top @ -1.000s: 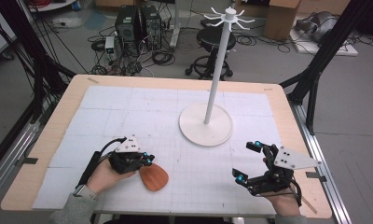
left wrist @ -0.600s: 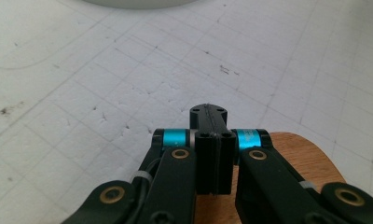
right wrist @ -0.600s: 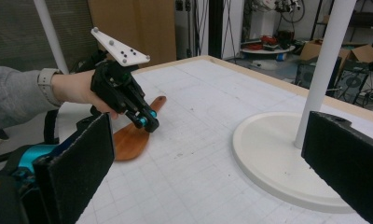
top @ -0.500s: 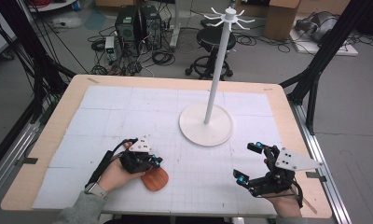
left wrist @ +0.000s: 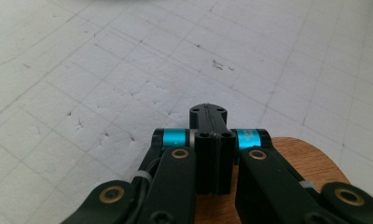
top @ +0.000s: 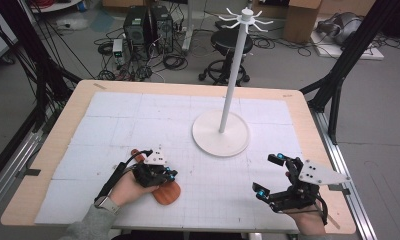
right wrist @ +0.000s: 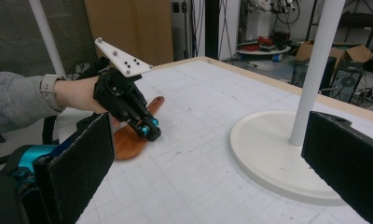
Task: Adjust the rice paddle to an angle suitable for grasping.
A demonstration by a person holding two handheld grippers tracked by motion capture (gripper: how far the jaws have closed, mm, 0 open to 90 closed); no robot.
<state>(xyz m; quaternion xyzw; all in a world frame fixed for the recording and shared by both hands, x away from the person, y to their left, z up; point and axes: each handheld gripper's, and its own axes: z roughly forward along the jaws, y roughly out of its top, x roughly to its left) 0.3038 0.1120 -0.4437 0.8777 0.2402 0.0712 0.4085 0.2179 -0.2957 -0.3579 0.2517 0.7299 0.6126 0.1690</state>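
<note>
A brown wooden spatula [top: 168, 193] lies flat on the white mat near the front left, its handle end [top: 136, 152] poking out behind the hand. My left gripper [top: 171, 175] hovers low over it, jaws pressed together with nothing between them. In the left gripper view the shut tips [left wrist: 211, 115] point at the bare mat, with the spatula blade [left wrist: 310, 158] beneath them. The right gripper view has the left gripper [right wrist: 149, 132] over the spatula [right wrist: 128, 140]. My right gripper [top: 268, 175] rests at the front right, its jaws wide apart and empty [right wrist: 210, 163].
A white stand [top: 220, 134] with a round base and a tall pole topped by hooks [top: 245, 15] stands at the mat's middle back; its base [right wrist: 278, 154] lies just ahead of the right gripper. The wooden table edge [top: 48, 150] frames the mat.
My left hand has slid a little to the right and lower, so it now sits over the spatula. The right gripper has stayed where it was.
</note>
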